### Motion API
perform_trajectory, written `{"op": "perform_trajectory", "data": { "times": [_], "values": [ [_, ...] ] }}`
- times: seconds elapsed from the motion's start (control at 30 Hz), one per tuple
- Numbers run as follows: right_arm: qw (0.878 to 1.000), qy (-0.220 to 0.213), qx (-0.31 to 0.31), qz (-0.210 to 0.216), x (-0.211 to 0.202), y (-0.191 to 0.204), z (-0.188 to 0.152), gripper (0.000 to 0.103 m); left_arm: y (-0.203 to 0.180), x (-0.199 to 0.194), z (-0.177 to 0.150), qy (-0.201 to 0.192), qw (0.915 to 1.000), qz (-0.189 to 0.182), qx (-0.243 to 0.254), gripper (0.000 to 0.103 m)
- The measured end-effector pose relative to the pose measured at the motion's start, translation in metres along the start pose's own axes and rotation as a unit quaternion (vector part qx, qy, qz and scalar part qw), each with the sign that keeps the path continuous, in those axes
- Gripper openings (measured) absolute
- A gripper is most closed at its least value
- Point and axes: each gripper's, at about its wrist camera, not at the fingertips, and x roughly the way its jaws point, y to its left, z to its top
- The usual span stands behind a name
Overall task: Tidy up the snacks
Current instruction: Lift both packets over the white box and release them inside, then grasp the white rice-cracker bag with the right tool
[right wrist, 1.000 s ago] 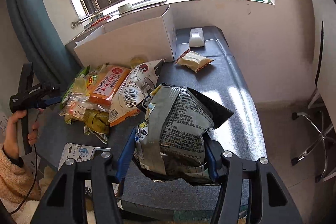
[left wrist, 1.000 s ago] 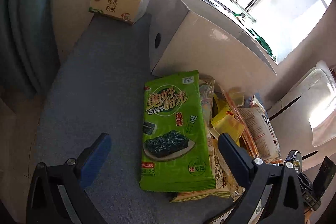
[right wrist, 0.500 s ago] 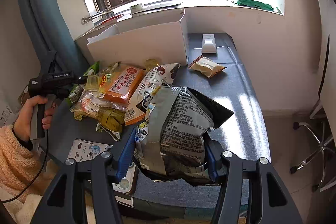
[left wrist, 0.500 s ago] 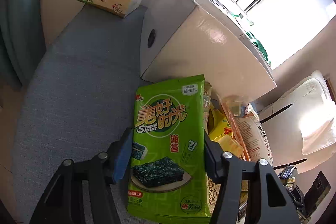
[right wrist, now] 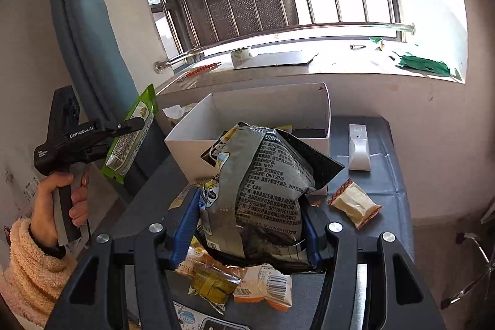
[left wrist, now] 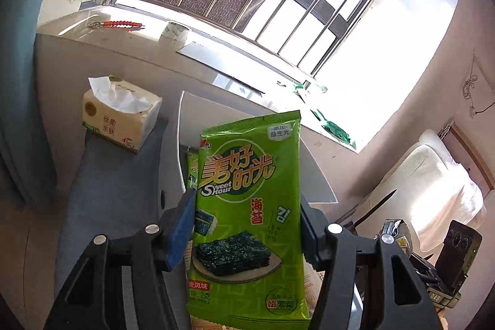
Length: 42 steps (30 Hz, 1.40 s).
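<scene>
While both packets are held in the air, the white cardboard box (right wrist: pixel 266 113) stands open on the grey worktop (right wrist: pixel 386 175), against the wall below the window, and it looks like the place where the snacks should go. It is a stiff container with thin walls, so a packet can be dropped in from above without pushing on the rim.

The silver chip bag (right wrist: pixel 263 190) is the bigger load. The right hand-held gripper (right wrist: pixel 247 225) is closed on its lower part, and the bag stands upright in front of the box. It is probably light and full of air, with a crinkly, slippery film. The chips inside are fragile, so a firm squeeze could crush them; a hold near the bottom seam or a flat edge seems safer.

The green seaweed packet (left wrist: pixel 247 206) is smaller and flat. The left hand-held gripper (left wrist: pixel 247 225) is clamped on its two long edges, around the middle, and holds it upright above the worktop near the left side of the box. It seems very light and a little stiff, but the sheets break easily and the glossy film may slip.

Small snacks remain on the worktop: a pale wrapped cake (right wrist: pixel 355 203) to the right of the box and an olive-green packet (right wrist: pixel 213 283) below the chip bag. These are soft and want a gentle grip across the middle.
</scene>
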Motion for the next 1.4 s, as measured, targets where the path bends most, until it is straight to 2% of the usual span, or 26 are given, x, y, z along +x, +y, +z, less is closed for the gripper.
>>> {"op": "perform_trajectory", "data": {
  "times": [0.1,0.17,0.23,0.37,0.4,0.43,0.47,0.5,0.53,0.67,0.87,1.0,1.17,1.4],
  "values": [
    [1.000,-0.003,0.009,0.021,0.031,-0.003,0.045,0.062,-0.017,0.026,0.035,0.003,0.9999,-0.007,0.009,0.064],
    [1.000,0.005,0.005,-0.010,0.057,-0.008,0.072,0.062,-0.025,0.047,0.054,0.007,0.9998,0.011,0.016,0.064],
    [1.000,0.018,0.014,-0.020,0.082,-0.018,0.094,0.062,-0.024,0.067,0.071,0.024,0.9995,0.019,0.009,0.064],
    [0.997,0.043,0.022,-0.059,0.120,-0.037,0.120,0.063,-0.017,0.104,0.086,0.049,0.9969,0.055,0.028,0.067],
    [0.997,0.044,0.022,-0.067,0.125,-0.043,0.122,0.065,-0.014,0.113,0.086,0.057,0.9951,0.074,0.033,0.070],
    [0.996,0.050,0.022,-0.070,0.131,-0.047,0.124,0.070,-0.010,0.120,0.085,0.073,0.9923,0.092,0.037,0.078],
    [0.995,0.059,0.025,-0.074,0.136,-0.051,0.126,0.089,-0.006,0.125,0.083,0.084,0.9901,0.106,0.039,0.084],
    [0.994,0.061,0.029,-0.082,0.138,-0.055,0.125,0.099,-0.002,0.128,0.080,0.088,0.9886,0.116,0.039,0.100],
    [0.994,0.058,0.032,-0.089,0.136,-0.057,0.124,0.103,0.000,0.127,0.078,0.088,0.9878,0.122,0.041,0.103],
    [0.996,0.037,0.027,-0.080,0.121,-0.054,0.114,0.103,0.000,0.106,0.063,0.076,0.9858,0.133,0.069,0.103],
    [0.997,0.019,-0.011,-0.075,0.087,-0.029,0.095,0.103,-0.018,0.059,0.049,0.051,0.9872,0.115,0.098,0.103],
    [0.999,-0.007,-0.006,-0.049,0.050,-0.015,0.072,0.103,-0.036,0.021,0.021,0.037,0.9874,0.092,0.124,0.103],
    [1.000,-0.017,0.025,-0.001,0.006,-0.004,0.019,0.103,-0.048,-0.011,-0.034,0.035,0.9892,0.053,0.132,0.103],
    [0.997,-0.020,0.081,0.002,-0.027,-0.007,-0.064,0.103,-0.040,-0.028,-0.104,0.044,0.9915,0.067,0.102,0.103]
  ]
}}
